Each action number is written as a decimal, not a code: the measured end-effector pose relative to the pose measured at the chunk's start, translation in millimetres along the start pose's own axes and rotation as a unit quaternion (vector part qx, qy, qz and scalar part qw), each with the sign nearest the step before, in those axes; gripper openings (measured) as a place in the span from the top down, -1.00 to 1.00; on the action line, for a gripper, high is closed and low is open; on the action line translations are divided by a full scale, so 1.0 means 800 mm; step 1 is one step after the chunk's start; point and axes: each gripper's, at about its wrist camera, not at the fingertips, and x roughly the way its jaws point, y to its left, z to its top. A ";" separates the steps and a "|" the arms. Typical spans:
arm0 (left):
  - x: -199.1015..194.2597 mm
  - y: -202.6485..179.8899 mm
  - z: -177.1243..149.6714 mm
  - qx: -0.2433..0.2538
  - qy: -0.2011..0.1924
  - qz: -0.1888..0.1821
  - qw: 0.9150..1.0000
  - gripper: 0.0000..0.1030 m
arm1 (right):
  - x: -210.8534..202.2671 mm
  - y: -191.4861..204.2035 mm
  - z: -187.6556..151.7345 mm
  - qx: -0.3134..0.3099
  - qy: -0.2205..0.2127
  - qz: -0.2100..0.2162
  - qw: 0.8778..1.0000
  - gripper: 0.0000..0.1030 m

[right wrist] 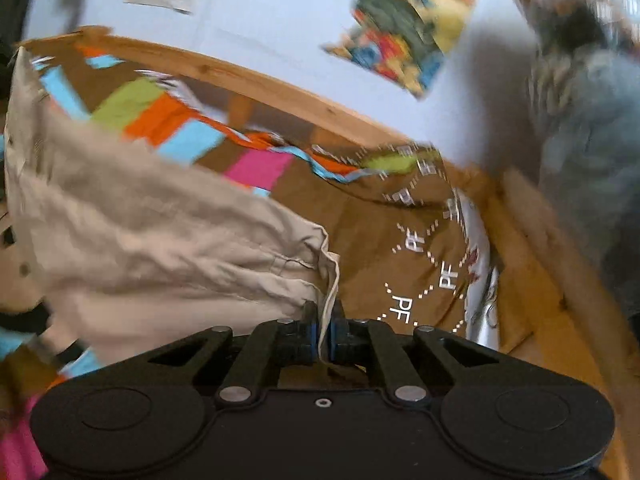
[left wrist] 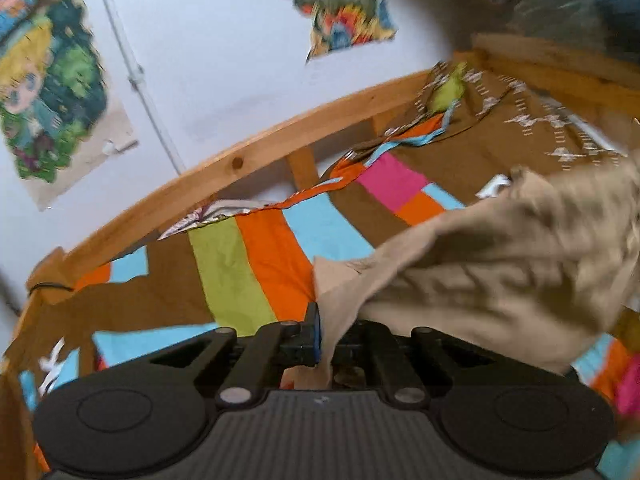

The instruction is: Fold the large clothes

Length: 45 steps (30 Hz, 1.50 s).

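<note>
Beige trousers (right wrist: 160, 232) hang stretched between the left gripper (left wrist: 324, 336) and right gripper (right wrist: 324, 328), each clamped on an edge at 12 o'clock, probably for folding.

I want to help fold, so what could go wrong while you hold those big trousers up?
1. The right claw pinches only a thin edge of the trousers, so they might slip out.
2. The trousers hang bunched and wrinkled, so a fold made now could come out crooked.
3. The bedspread underneath is rumpled, so the trousers may not lie flat.
</note>
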 end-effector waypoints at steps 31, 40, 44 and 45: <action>0.083 0.074 -0.191 -0.334 0.026 -0.121 0.934 -0.37 | 0.042 -0.032 -0.179 0.320 -0.016 -0.002 0.947 -0.28; 0.076 0.087 -0.203 -0.403 -0.018 -0.130 0.906 -0.05 | 0.041 -0.031 -0.196 0.377 -0.044 0.011 0.925 -0.14; 0.081 0.085 -0.195 -0.398 -0.009 -0.125 0.909 0.64 | 0.039 -0.033 -0.198 0.384 -0.040 -0.011 0.922 0.27; 0.081 0.083 -0.194 -0.397 -0.008 -0.117 0.910 0.73 | 0.039 -0.034 -0.198 0.388 -0.040 -0.023 0.921 0.60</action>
